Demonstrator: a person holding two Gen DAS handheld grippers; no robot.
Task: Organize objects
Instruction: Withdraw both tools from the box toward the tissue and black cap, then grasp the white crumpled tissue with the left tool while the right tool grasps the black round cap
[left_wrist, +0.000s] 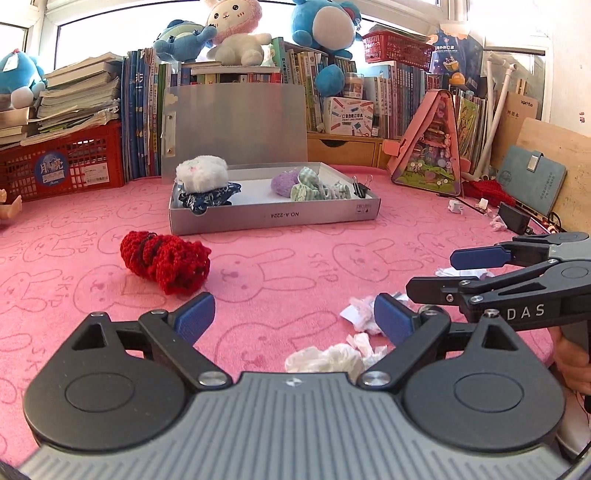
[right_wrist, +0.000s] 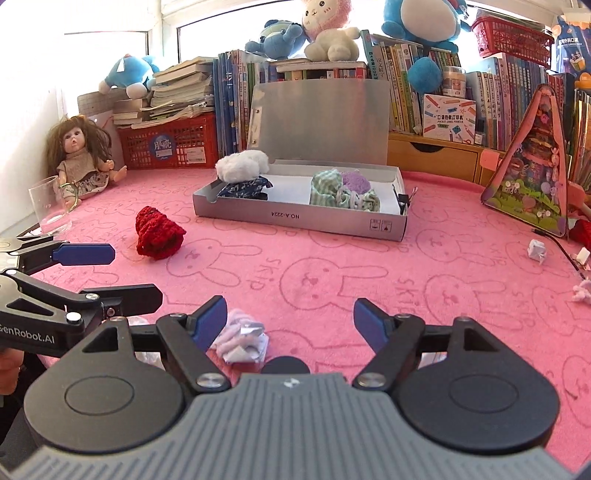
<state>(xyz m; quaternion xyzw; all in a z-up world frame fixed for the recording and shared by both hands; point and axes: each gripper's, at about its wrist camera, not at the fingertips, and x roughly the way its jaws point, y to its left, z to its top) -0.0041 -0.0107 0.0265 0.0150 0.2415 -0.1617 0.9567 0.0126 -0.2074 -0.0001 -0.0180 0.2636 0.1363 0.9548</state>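
Note:
A silver box (left_wrist: 273, 218) (right_wrist: 295, 221) with its lid up stands on the pink cloth; it holds a white fluffy item (left_wrist: 201, 171), a navy cloth (left_wrist: 210, 197), a purple knit (left_wrist: 283, 182) and green striped cloth (left_wrist: 308, 188). A red knitted piece (left_wrist: 164, 260) (right_wrist: 159, 232) lies on the cloth, left of the box front. My left gripper (left_wrist: 295, 317) is open and empty, low over crumpled paper scraps (left_wrist: 328, 356). My right gripper (right_wrist: 290, 319) is open and empty, with a pink-white crumpled scrap (right_wrist: 243, 341) by its left finger.
Books, plush toys and red crates (left_wrist: 62, 166) line the back. A doll (right_wrist: 79, 155) and a clear glass (right_wrist: 50, 205) stand at the left. A pink triangular toy house (right_wrist: 532, 173), a cable and paper scraps (right_wrist: 537, 251) lie at the right.

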